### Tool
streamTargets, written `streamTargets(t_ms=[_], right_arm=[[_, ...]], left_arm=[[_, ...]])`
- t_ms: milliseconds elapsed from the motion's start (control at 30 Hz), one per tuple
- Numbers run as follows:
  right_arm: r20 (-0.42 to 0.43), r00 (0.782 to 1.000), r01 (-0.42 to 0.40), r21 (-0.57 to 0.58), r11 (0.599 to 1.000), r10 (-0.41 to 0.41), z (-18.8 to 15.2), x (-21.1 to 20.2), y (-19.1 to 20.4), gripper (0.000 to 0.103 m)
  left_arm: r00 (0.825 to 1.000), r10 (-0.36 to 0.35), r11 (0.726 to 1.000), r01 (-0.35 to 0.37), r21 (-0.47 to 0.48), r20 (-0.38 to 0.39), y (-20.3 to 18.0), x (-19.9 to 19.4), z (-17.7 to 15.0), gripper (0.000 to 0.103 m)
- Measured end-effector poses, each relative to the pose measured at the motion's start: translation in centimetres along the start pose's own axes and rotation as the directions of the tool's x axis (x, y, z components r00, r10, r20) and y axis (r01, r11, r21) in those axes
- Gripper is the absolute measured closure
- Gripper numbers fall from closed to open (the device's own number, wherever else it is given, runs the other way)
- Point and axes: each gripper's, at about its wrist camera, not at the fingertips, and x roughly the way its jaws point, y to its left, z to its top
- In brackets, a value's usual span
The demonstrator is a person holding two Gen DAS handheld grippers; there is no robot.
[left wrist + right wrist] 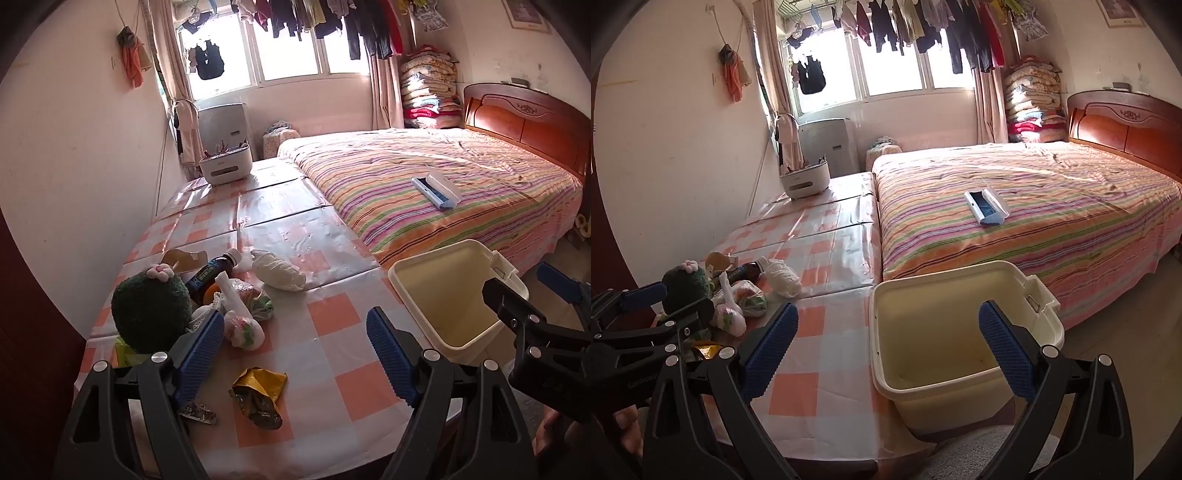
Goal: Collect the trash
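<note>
The left tool (295, 354) is spread wide with nothing in it, hovering over the checked tabletop (332, 314). A crumpled gold wrapper (260, 395) lies just below and between its fingers, with tied plastic bags (243, 325) by its left finger. The right tool (886, 354) is also wide open and holds nothing, above the cream bin (960, 325) standing just right of the tabletop

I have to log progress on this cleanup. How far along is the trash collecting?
Nothing looks done: the cream bin beside the table shows only its bare inside. Nothing is in hand; the left gripper and right gripper both have open, empty jaws. Left on the checkered table: the gold wrapper, foil scrap, tied plastic bags, white wad and dark bottle.
</note>
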Motion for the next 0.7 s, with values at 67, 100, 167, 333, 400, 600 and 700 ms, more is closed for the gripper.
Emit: streamTargets(t_ms=[67,100,167,333,400,600,700], right_arm=[[0.002,1.0,0.003,-0.01,1.0,-0.003,0.06,0.0,0.22,0.006],[0.003,1.0,0.001,-0.012,1.0,-0.001,0.12,-0.02,0.29,0.006],[0.004,1.0,-0.004,-0.012,1.0,0.004,0.2,-0.02,0.35,0.006],[-0.002,1.0,-0.008,-0.018,1.0,0.008,0.2,0.17,0.65,0.006],[-0.006,1.0,-0.011,-0.02,1.0,0.011,0.21,0.25,0.75,0.006],[-0.016,1.0,-0.018,-0.021,1.0,0.018,0.16,0.45,0.97,0.006],[-0.02,1.0,-0.022,-0.022,1.0,0.021,0.12,0.53,1.1,0.006]], left_arm=[[1.0,0.002,1.0,-0.002,-0.004,-0.002,0.14,0.03,-0.03,0.026],[1.0,0.003,1.0,-0.003,-0.005,-0.002,0.19,0.04,-0.04,0.026],[1.0,0.005,1.0,-0.005,-0.007,-0.001,0.27,0.05,-0.05,0.026],[1.0,0.006,1.0,-0.006,-0.007,-0.002,0.33,0.06,-0.04,0.026],[1.0,0.007,1.0,-0.008,-0.009,-0.003,0.48,0.15,-0.04,0.026],[1.0,0.011,1.0,-0.011,-0.018,-0.007,0.98,0.26,-0.19,0.026],[1.0,0.011,1.0,-0.011,-0.017,-0.008,1.04,0.32,-0.19,0.026]])
